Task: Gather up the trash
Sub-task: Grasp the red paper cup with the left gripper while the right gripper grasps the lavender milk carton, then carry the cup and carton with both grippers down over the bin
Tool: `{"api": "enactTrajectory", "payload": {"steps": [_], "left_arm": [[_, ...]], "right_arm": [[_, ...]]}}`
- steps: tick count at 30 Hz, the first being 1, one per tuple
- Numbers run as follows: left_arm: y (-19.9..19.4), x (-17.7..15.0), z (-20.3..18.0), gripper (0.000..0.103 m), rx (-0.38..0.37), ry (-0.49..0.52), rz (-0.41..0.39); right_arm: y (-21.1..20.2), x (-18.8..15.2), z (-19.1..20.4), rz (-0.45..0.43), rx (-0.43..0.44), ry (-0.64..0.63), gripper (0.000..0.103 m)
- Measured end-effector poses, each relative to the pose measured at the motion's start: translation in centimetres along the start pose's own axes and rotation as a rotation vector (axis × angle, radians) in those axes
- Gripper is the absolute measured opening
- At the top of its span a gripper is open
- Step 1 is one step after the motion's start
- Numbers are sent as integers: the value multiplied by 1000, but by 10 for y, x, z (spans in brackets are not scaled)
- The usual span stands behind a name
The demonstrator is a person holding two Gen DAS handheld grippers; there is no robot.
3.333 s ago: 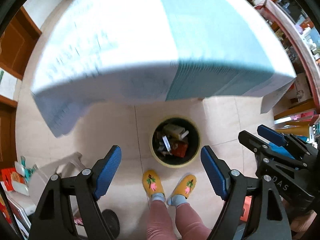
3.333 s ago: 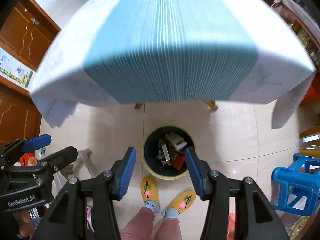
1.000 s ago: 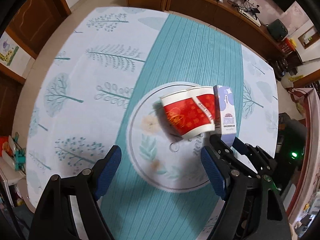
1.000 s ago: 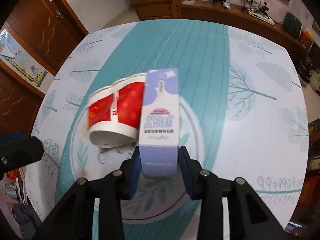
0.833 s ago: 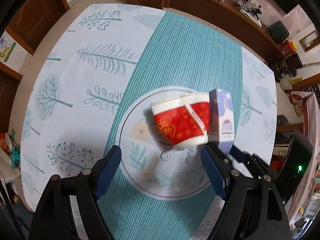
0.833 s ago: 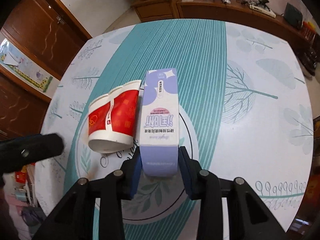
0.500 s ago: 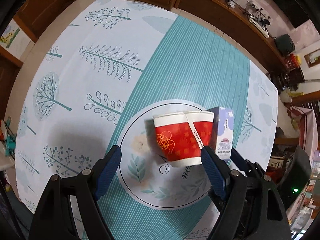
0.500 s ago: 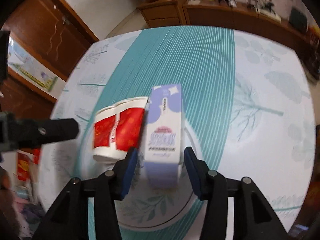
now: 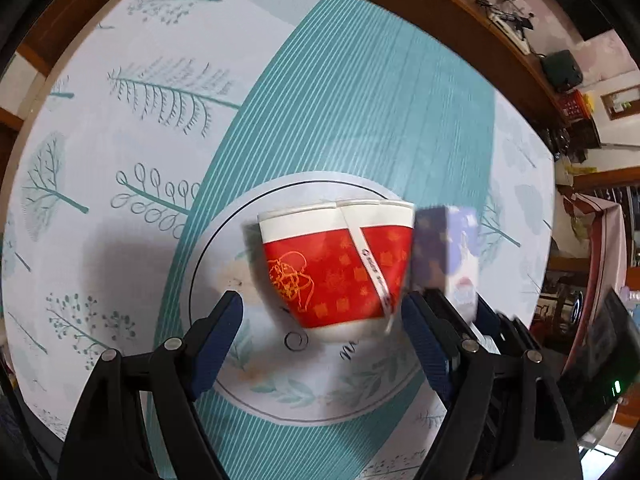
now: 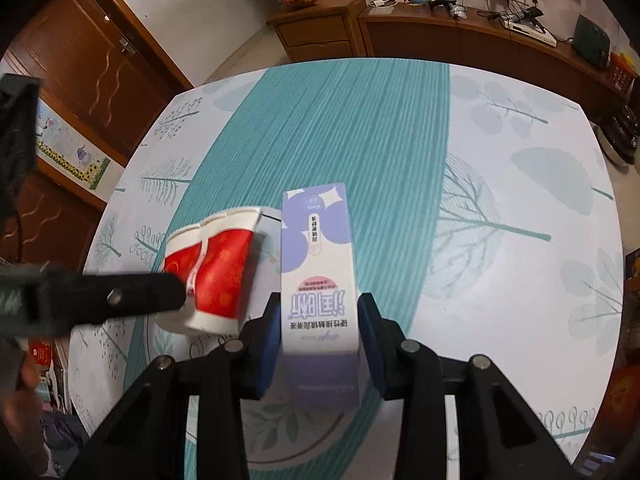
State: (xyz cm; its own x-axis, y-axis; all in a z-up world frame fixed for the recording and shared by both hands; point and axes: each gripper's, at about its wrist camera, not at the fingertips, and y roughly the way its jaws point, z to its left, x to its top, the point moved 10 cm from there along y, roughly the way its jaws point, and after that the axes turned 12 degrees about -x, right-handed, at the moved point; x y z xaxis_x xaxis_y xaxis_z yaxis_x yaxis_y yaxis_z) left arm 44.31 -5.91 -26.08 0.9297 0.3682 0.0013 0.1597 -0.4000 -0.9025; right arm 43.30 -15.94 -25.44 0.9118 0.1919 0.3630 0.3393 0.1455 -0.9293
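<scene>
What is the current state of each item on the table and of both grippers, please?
Red paper cup: on its side, squashed, ungripped.
Purple carton: beside the cup, between the right jaws.
Left gripper: jaws wide open, straddling the cup.
Right gripper: jaws closing on the carton.
</scene>
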Motion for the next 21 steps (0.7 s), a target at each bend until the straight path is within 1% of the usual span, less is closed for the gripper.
{"api": "enactTrajectory", "payload": {"steps": [4,8,9,10,11,16,18,21], "left_arm": [[16,3,3,80,-20,-45,8],[29,4,4,80,-34,-68,12],[32,4,3,75,-36,-70,10],[32,4,3,74,-29,-69,5],[31,6,1,64,-19,-56,-18],[28,6,-2,63,9,-8,-56],[24,2,-3,63,21,14,-60],[15,-12,-5,62,51,78,-61]], "right_arm": [[-5,-8,-8,-1,14,14,37],[-9,-14,-15,-1,22,28,37],[-10,-16,-17,0,25,31,37],[-10,-17,-18,1,26,34,37],[-11,-18,-19,2,26,35,37],[-12,-25,-22,7,30,41,37],[-14,-28,-22,9,36,43,37],[-18,-37,-20,11,42,44,37]]}}
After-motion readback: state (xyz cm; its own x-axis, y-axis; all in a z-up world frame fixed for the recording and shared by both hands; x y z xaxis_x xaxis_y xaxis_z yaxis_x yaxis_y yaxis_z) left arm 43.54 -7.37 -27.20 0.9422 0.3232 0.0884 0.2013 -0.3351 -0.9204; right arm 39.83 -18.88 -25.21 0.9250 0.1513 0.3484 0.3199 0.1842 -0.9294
